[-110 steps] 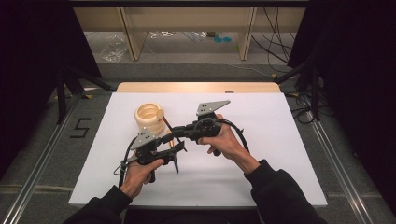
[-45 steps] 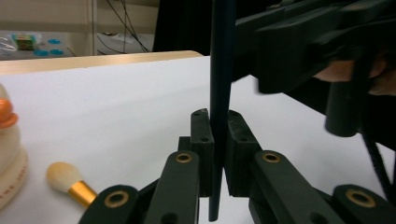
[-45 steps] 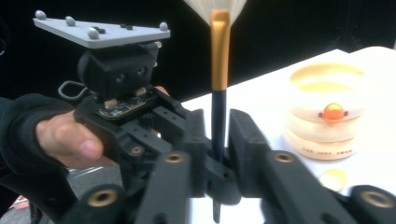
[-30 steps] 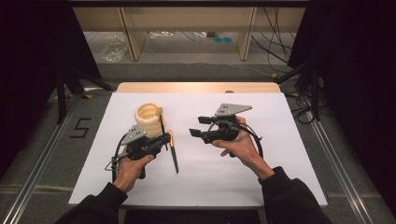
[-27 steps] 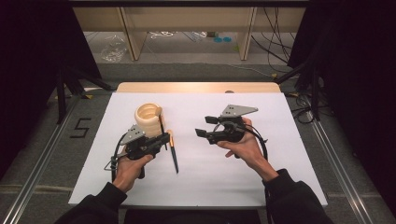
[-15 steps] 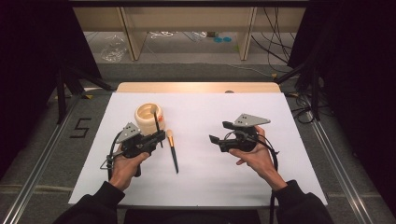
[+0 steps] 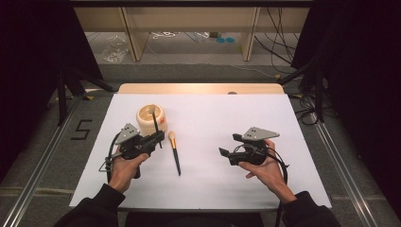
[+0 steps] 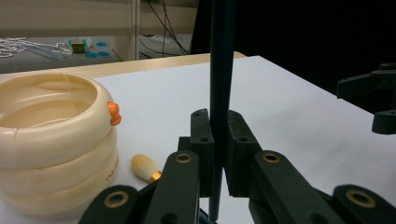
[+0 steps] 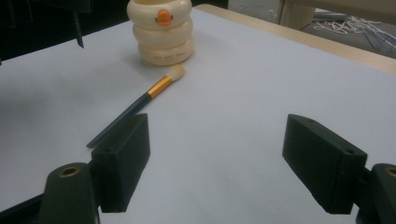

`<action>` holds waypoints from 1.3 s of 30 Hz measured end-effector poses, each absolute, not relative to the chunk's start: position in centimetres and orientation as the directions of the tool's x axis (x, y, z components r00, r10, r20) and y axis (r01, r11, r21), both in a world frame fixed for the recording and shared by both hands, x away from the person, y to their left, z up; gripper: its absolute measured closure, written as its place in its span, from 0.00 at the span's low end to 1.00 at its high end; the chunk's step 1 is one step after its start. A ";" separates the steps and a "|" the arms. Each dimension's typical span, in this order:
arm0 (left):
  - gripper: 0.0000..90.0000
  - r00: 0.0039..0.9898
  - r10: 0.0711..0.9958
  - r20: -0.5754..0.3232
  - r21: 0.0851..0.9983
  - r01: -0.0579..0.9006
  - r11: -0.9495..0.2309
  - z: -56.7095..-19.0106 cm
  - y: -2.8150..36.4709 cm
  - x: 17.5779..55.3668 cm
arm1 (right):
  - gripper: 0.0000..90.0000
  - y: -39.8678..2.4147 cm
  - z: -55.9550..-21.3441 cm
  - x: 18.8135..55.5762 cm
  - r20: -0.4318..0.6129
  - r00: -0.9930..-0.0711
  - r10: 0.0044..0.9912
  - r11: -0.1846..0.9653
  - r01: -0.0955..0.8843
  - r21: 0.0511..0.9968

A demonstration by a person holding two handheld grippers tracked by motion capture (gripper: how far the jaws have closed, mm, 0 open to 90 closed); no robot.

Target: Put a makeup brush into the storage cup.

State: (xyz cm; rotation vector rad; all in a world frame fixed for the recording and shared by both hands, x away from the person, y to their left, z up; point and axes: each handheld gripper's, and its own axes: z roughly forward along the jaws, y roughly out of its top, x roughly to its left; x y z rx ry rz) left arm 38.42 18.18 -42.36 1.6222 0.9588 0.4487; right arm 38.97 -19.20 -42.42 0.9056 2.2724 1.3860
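Between the pads of our left claw [image 8: 219,163] stands a dark slim brush handle [image 8: 221,70], pinched tight and rising nearly upright through the left gripper view, with its lower tip poking out below the pads. From the high view we see the same handle [image 7: 155,124] slanting up from the left claw [image 7: 158,137] toward the rim of the cream cup [image 7: 151,118], its upper end over the cup's mouth; whether it touches the rim we cannot tell. That cup, a stack of three rounded rings with a small orange duck bill on its side, sits on the white surface [image 7: 213,113] just beyond our left hand [image 7: 124,168].

Just beside the cup lies a second brush [image 7: 174,152], flat on the surface, its pale bristle head nearest the cup, a gold ferrule behind it and its dark handle running back toward us. It lies between our two hands and touches neither claw.

Our right claw [image 7: 222,152] hangs well apart from both brushes, over bare surface on the right side. Its jaws have just been opening and now stand spread wide, with nothing between the pads [image 9: 123,158]. Through the right gripper view we look past them at the lying brush [image 9: 140,105] and the cup [image 9: 162,30] farther off.
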 end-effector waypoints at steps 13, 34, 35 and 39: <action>0.93 0.581 0.788 -0.206 0.938 0.347 -0.011 -42.2 18.6 38.8 | 0.24 -19.7 -43.2 38.2 0.068 -0.739 0.671 0.321 0.372 0.871; 0.93 0.532 0.822 -0.202 0.944 0.329 0.020 -40.9 19.8 41.8 | 0.22 -20.2 -43.6 37.0 0.041 -0.721 0.691 0.352 0.386 0.853; 0.93 0.528 0.823 -0.211 0.944 0.327 0.031 -40.9 19.9 41.9 | 0.22 -20.1 -43.6 37.0 0.040 -0.721 0.692 0.348 0.382 0.856; 0.93 0.518 0.831 -0.203 0.947 0.320 0.032 -40.5 20.4 42.5 | 0.22 -20.0 -43.7 37.1 0.039 -0.729 0.684 0.355 0.379 0.854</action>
